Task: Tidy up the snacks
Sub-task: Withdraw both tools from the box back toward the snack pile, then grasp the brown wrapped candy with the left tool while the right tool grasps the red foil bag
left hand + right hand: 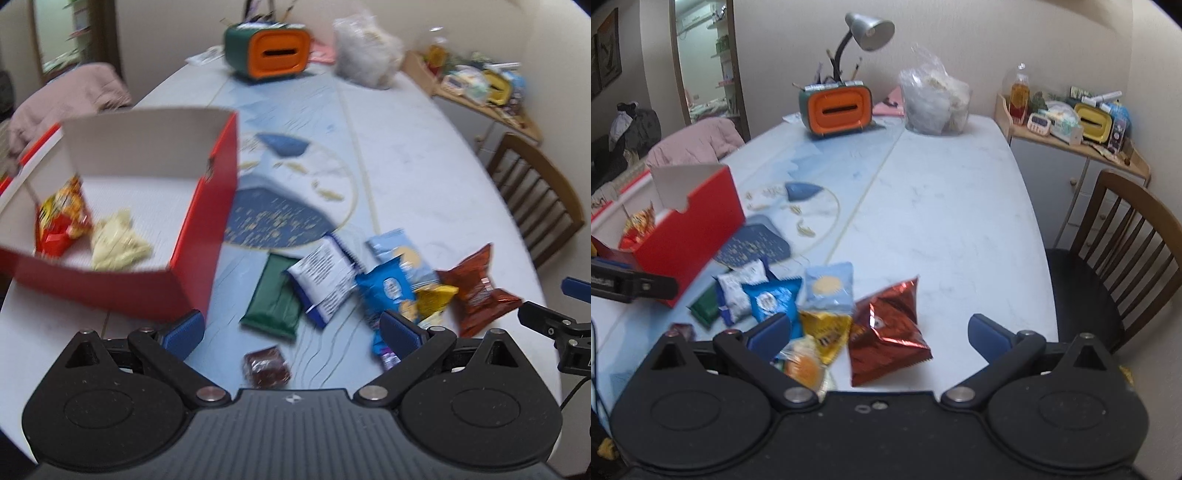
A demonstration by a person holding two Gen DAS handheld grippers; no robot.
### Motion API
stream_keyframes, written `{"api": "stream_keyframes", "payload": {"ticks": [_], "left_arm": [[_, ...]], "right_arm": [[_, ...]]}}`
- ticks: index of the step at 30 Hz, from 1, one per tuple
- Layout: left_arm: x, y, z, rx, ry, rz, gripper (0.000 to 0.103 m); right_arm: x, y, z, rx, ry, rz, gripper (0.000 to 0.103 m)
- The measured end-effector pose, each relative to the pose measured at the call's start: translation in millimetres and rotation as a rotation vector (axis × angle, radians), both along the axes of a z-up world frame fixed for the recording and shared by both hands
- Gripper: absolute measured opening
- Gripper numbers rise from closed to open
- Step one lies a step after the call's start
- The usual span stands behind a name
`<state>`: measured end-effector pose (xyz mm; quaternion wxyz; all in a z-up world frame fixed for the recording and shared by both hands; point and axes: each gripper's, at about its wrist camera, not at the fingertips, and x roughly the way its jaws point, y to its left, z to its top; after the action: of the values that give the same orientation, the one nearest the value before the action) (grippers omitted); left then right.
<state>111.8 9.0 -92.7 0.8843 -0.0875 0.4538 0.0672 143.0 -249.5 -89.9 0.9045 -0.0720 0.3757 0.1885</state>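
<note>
An open red cardboard box (pixel 192 236) at left holds two snack packets. Right of it, loose snack packets (pixel 369 280) lie heaped on the pale table (pixel 424 166), partly overlapping. Left gripper (pixel 291 334) and right gripper (pixel 879 332) both gape, empty; motion blur smears labels.

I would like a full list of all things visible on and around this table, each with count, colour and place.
box: one, red, table left, open
packets in box: two, red-yellow and cream
loose snack packets: about eight, mixed colours, table front
red foil bag: one, right end of pile
organizer: one, orange-green, table back
lamp: one, grey, behind organizer
plastic bag: one, clear, table back
chair: one, brown, right
shelf: one, wooden, cluttered, far right
left gripper: black, blue pads, open
right gripper: same, open
</note>
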Motion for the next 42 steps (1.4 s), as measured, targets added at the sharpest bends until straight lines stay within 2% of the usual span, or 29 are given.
{"api": "stream_keyframes", "payload": {"ticks": [8,15,21,24,30,33,36,42], "left_arm": [[-5,5,-29,0.021,0.052,0.089,0.101],[-8,6,-48,0.017,0.059,0.141,0.099],[2,3,-60,0.028,0.082,0.154,0.081],[5,2,-66,0.02,0.098,0.148,0.068],[7,3,-69,-0.006,0.096,0.142,0.058],[7,5,-68,-0.008,0.092,0.145,0.05],[6,5,-67,-0.008,0.092,0.144,0.036],[4,8,-66,-0.025,0.083,0.139,0.033]], "right_arm": [[24,0,-29,-0.021,0.031,0.027,0.101],[44,4,-49,-0.029,0.074,0.04,0.098],[58,9,-63,-0.04,0.11,0.038,0.089],[63,11,-66,-0.038,0.121,0.045,0.086],[66,15,-71,-0.036,0.137,0.066,0.074],[67,16,-72,-0.03,0.142,0.065,0.068],[66,18,-72,-0.035,0.137,0.06,0.067],[62,17,-70,-0.032,0.128,0.044,0.061]]}}
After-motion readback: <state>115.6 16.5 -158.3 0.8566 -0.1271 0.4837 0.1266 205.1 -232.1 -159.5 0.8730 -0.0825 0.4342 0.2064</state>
